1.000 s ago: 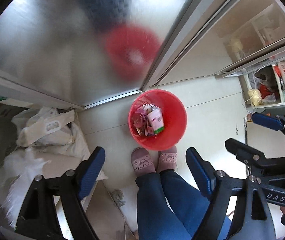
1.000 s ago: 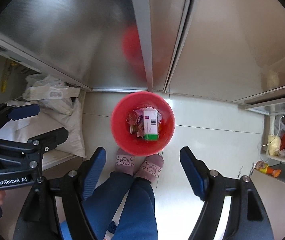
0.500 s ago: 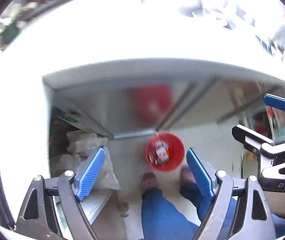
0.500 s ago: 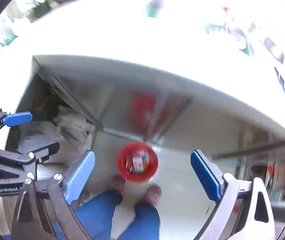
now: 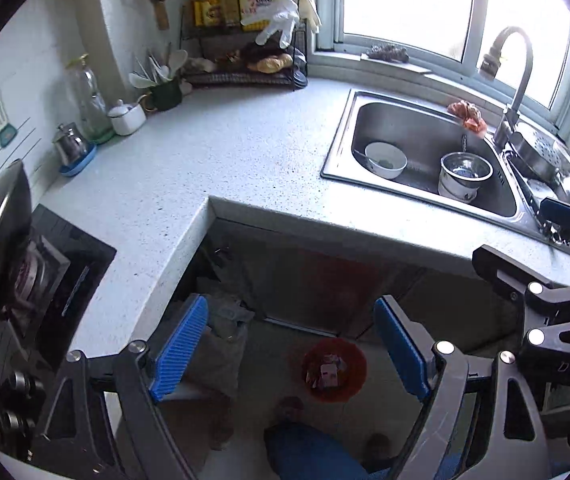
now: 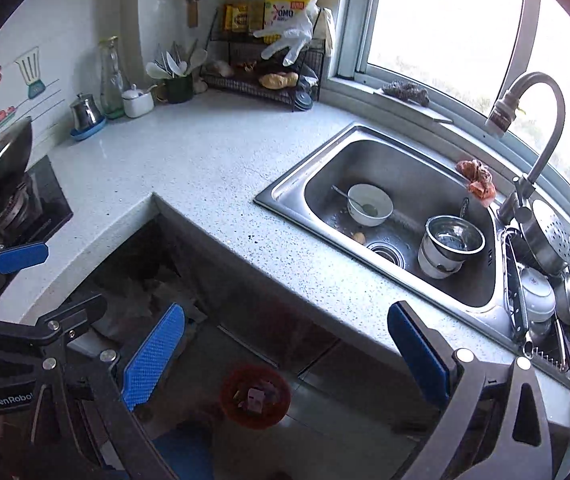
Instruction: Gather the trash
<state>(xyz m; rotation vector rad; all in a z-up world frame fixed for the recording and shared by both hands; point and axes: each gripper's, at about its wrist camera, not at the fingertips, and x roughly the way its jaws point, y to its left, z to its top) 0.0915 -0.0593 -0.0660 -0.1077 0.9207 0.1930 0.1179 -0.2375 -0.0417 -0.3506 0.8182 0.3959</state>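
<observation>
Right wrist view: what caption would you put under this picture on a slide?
Open right gripper, empty, above a red trash bin on the floor, beside a speckled countertop and a sink holding dishes.

Ahead of my tools and above them in view runs a speckled pale countertop, bent in an L around the open floor below. Set into it to my right is a steel sink; in its basin sit 1 white bowl with a spoon and 1 steel pot. At the far corner of the counter stands a black wire rack, with a dark cup of utensils just beside it, then a white lidded jar, a glass bottle and a small steel pot on a blue saucer. To my left a black hob is sunk into it. Beneath my tools, on the tiled floor, stands 1 red bin with wrappers inside, and pale bags lie to its left.
</observation>
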